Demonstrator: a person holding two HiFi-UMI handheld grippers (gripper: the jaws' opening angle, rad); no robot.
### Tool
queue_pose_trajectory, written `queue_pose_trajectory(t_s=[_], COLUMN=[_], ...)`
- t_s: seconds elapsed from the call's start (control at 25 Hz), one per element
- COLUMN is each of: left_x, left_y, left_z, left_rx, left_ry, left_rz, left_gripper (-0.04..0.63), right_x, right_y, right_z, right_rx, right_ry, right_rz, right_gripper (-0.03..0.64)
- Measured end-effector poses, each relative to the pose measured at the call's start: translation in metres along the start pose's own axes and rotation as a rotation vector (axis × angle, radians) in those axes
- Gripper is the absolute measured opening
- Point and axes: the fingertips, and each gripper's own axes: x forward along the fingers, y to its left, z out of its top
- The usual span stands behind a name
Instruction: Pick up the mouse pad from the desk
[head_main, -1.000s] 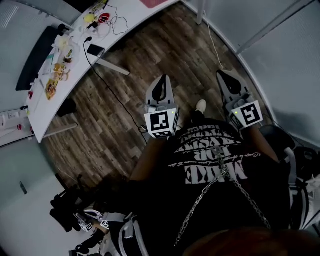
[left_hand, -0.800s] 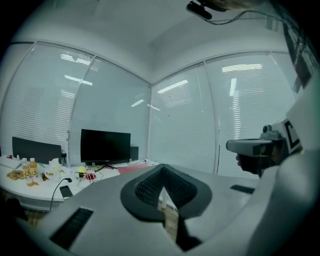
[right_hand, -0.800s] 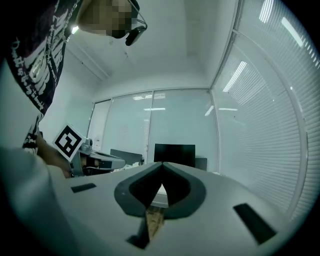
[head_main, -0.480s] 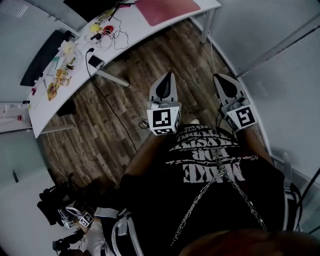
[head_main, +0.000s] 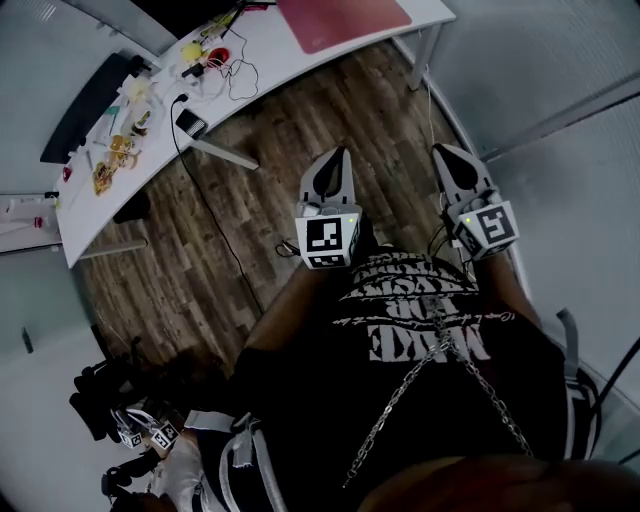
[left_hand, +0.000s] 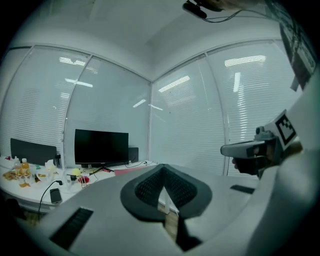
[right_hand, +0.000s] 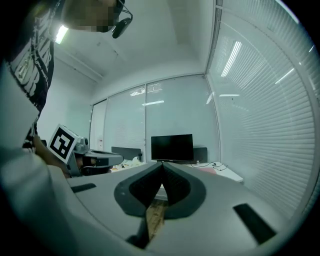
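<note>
Lying flat at the right end of the white bench (head_main: 90, 215), the red mouse pad (head_main: 345, 20) is running its long axis along the bench's front edge, left to right across the head view, with its right end tipping slightly upward (its far edge is being cut off by the frame). Cables and small clutter are crowding the bench to the pad's left. The left tool (head_main: 337, 152) and the right tool (head_main: 441, 152) are hovering side by side over the wooden floor (head_main: 260, 200), well apart from the pad, both pointing toward the bench. Each tool's jaws are pressing together, tips meeting, pinching nothing.
</note>
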Motion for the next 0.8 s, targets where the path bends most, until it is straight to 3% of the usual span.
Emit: queue_pose_trajectory(t_s=[0.16, 0.44, 0.6, 0.68, 0.8], left_x=[0.035, 0.059, 0.071, 0.098, 0.162], left_y=[0.009, -0.012, -0.013, 0.002, 0.038], left_z=[-0.006, 0.023, 0.059, 0.075, 0.055], left_rx=[-0.03, 0.003, -0.018, -0.039, -0.051], left_ry=[0.011, -0.005, -0.016, -0.018, 0.003], left_rz=[-0.01, -0.124, -0.179, -0.202, -0.222], left_gripper=[0.005, 0.005, 0.005, 0.005, 0.005], right_x=[0.015, 0.005, 0.005, 0.031, 0.099], right_y=[-0.025, -0.037, -0.031, -0.042, -0.078], right_z=[-0.013, 0.013, 0.056, 0.071, 0.047], right_rx=[-0.006, -0.02, -0.033, -0.029, -0.023], right_ry=[0.031, 0.029, 0.035, 0.046, 0.063], right_rz=[-0.04, -0.12, -0.151, -0.16, -0.157], right_gripper=[0.0, 0.0, -0.001, 0.0, 0.0])
